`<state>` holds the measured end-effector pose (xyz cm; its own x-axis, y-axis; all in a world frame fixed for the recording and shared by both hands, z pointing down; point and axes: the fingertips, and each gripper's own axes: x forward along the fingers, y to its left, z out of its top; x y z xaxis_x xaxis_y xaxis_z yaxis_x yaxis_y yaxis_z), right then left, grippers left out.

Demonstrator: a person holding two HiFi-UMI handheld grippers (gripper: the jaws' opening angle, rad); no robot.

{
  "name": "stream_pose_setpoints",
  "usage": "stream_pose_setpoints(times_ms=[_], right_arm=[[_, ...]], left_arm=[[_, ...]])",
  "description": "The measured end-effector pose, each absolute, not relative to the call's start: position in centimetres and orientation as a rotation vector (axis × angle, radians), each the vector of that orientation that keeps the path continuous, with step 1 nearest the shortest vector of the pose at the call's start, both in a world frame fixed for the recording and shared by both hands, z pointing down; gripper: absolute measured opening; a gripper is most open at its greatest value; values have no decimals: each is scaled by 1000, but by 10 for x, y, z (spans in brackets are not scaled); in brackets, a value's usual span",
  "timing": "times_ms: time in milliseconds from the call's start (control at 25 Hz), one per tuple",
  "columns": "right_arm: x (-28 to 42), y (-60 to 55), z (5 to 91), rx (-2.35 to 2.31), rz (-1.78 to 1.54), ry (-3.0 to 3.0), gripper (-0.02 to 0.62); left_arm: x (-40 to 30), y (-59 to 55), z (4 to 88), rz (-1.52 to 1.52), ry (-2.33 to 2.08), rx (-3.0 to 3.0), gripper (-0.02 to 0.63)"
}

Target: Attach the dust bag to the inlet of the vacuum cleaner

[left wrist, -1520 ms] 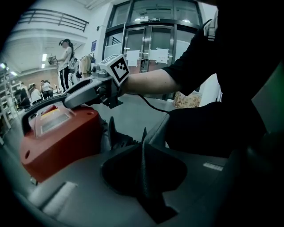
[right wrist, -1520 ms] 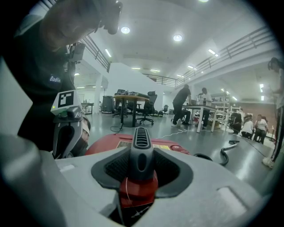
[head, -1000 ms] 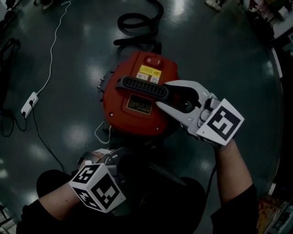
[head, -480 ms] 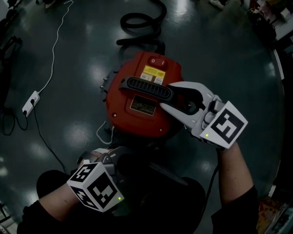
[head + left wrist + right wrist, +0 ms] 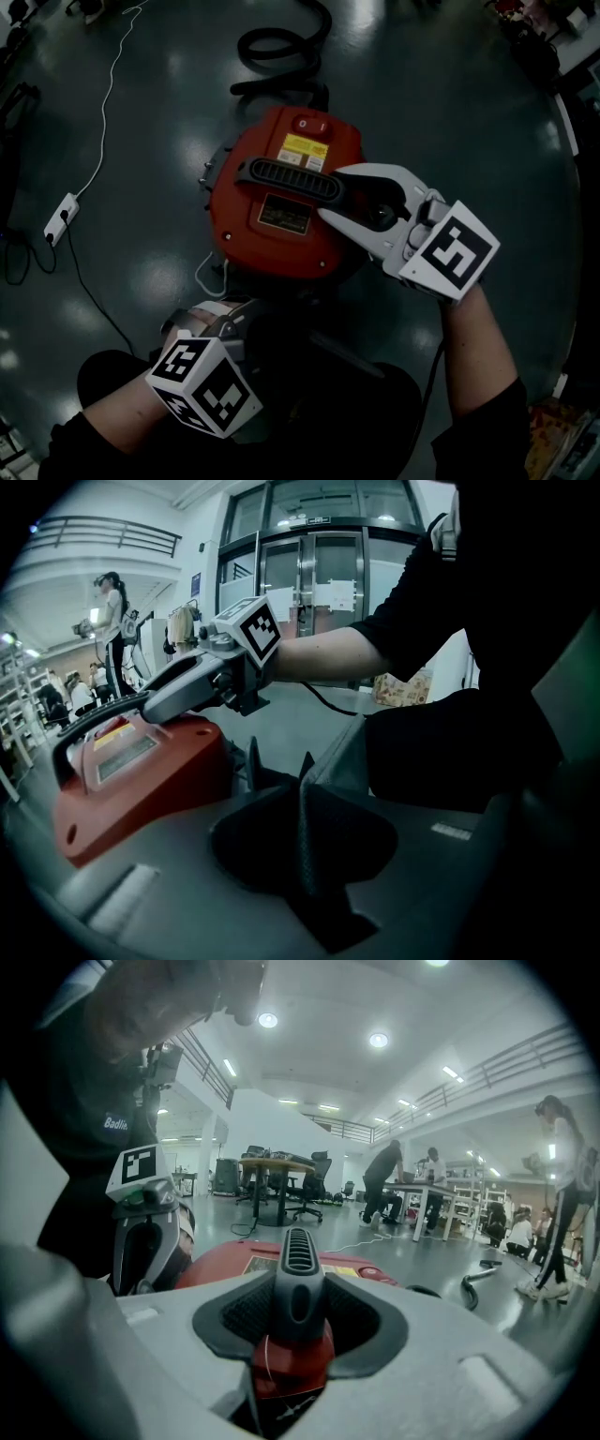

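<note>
The red vacuum cleaner head (image 5: 281,211) lies on the floor with its black handle (image 5: 291,178) across the top. My right gripper (image 5: 330,194) is shut on the handle's right end; in the right gripper view both pads press on the handle (image 5: 298,1269). My left gripper (image 5: 230,323) sits low at the near edge of the red head. In the left gripper view a thin dark strip (image 5: 302,822) stands between its pads. Those jaws have just been opening slightly and still sit close against the strip. What the strip belongs to is hidden in the dark.
A black hose (image 5: 281,47) coils on the floor beyond the vacuum. A white cable runs to a power strip (image 5: 61,211) at the left. A thin white cord (image 5: 208,272) loops by the vacuum's left side. Tables, chairs and people (image 5: 394,1180) stand far off.
</note>
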<state>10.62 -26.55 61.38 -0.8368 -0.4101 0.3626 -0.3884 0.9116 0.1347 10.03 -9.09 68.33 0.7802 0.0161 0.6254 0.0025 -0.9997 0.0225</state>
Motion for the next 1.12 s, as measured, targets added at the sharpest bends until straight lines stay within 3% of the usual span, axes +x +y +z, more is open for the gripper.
stream_pose_setpoints(times_ms=[640,800,1120], right_arm=[[107,-266,616,581,-103,-2658,155],[107,-266,616,582,-108,-2652,156],[107,-266,617,589,-119,-2630,158]], left_arm=[[97,-95,684,1013,-31,2939,75],[93,-99,685,1016,-64,2956,133],[89,-93,686,1066,-14,2971,152]])
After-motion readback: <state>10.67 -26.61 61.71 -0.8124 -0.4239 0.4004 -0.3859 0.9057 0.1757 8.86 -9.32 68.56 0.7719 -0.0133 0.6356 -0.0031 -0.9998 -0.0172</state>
